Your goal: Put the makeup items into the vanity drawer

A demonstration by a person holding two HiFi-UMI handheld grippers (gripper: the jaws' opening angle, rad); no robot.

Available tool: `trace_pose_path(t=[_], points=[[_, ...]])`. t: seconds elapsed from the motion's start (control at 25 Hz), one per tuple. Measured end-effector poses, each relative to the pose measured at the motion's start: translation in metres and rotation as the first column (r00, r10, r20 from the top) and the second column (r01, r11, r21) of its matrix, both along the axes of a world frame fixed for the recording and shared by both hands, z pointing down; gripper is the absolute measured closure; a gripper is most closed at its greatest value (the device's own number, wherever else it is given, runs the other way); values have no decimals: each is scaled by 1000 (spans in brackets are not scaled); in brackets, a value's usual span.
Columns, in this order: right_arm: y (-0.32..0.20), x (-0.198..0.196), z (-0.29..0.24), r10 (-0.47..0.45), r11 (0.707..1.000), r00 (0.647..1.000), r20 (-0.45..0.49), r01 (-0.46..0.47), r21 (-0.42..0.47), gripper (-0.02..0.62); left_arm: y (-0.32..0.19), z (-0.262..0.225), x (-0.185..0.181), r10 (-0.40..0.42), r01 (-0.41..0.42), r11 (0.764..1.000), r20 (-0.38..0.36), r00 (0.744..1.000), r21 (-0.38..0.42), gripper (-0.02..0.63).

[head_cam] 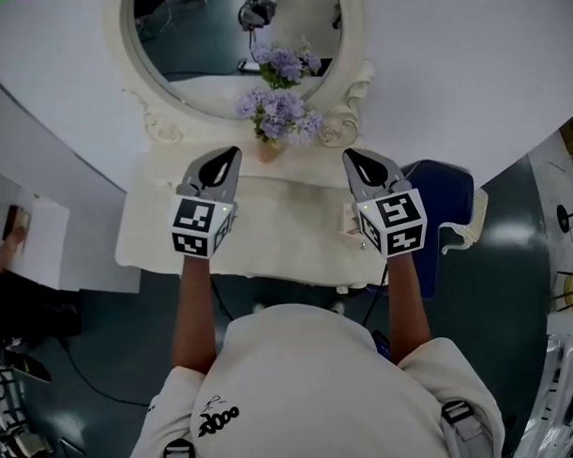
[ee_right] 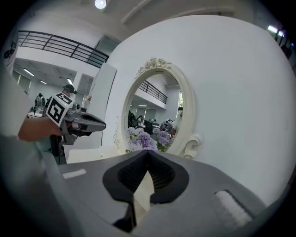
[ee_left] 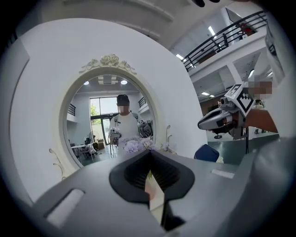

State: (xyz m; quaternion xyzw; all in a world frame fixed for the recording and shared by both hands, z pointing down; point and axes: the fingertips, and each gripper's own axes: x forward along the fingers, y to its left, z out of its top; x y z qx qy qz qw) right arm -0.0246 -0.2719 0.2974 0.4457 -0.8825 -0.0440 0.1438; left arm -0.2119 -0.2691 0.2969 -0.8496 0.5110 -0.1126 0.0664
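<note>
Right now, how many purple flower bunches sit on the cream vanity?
1: the potted purple flower bunch stands at the back of the cream vanity top, against the oval mirror; the bunch above is its reflection.

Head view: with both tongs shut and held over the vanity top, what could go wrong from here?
1. The flower pot appears close ahead of the left tongs; a forward push could tip it.
2. The mirror sits right behind, so the right tongs could strike its frame.
3. Both tongs are shut and empty; they must open before any grasp.
</note>
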Motion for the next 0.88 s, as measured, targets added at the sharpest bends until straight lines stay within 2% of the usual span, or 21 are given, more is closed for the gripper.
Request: trace_pose_path(t=[0.4, 0.88], points=[[8, -31, -27, -44, 997, 999, 11, 43, 59, 594, 15, -32, -14, 3, -5, 997, 14, 1000, 80, 589], [9, -35, -20, -38, 998, 999, -38, 40, 52, 594, 18, -26, -8, 31, -32, 998, 6, 999, 62, 589]])
